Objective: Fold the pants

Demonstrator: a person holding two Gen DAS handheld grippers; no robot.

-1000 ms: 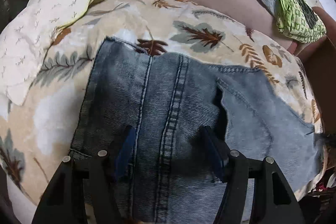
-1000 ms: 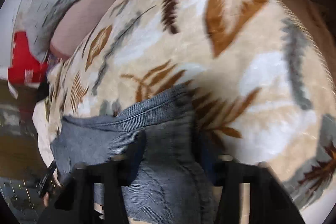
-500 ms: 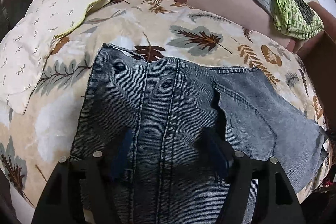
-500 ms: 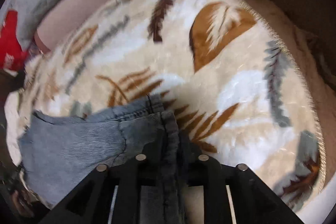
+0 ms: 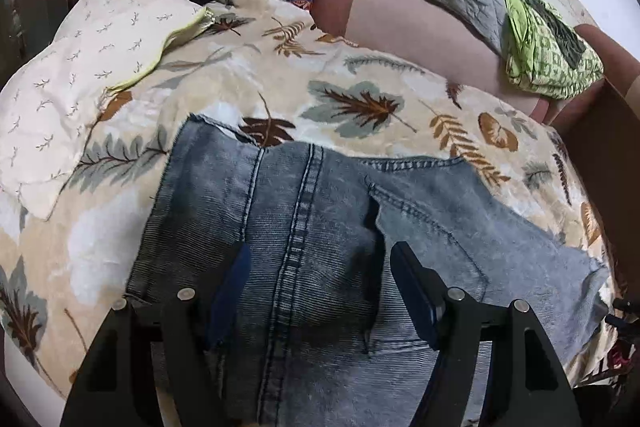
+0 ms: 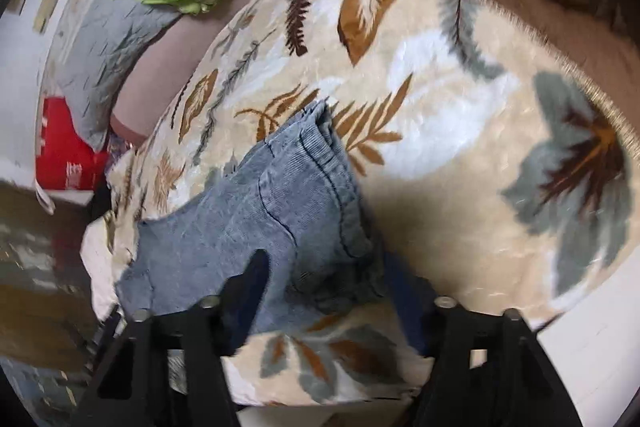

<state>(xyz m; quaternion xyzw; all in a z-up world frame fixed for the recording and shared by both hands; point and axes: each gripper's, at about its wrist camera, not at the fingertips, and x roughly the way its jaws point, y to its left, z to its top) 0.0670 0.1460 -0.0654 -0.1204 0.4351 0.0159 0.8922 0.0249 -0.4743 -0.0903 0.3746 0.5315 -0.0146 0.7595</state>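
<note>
A cream pillow [image 5: 80, 67] lies at ten o'clock on the leaf-print blanket [image 5: 248, 67]. The pants [image 5: 320, 227] lie flat at the blanket's centre. The left gripper [image 5: 320, 275] stands spread over their seam, clamping nothing. The right gripper [image 6: 320, 279] is opening, jaws straddling the pants' edge, unpinched. Bare blanket stretches toward three o'clock, ending at its fringed edge.

Two hand-held grippers seen from their own cameras: the left gripper [image 5: 318, 259] shows matte black angular arms with cut-out openings, four round silver screw heads across the linkage from 7 to 5 o'clock, and dark blue pads [image 5: 230, 291] lining its fingers. The right gripper [image 6: 324, 275], slightly blurred, has the same black frame, silver screws and dark blue finger lining.
</note>
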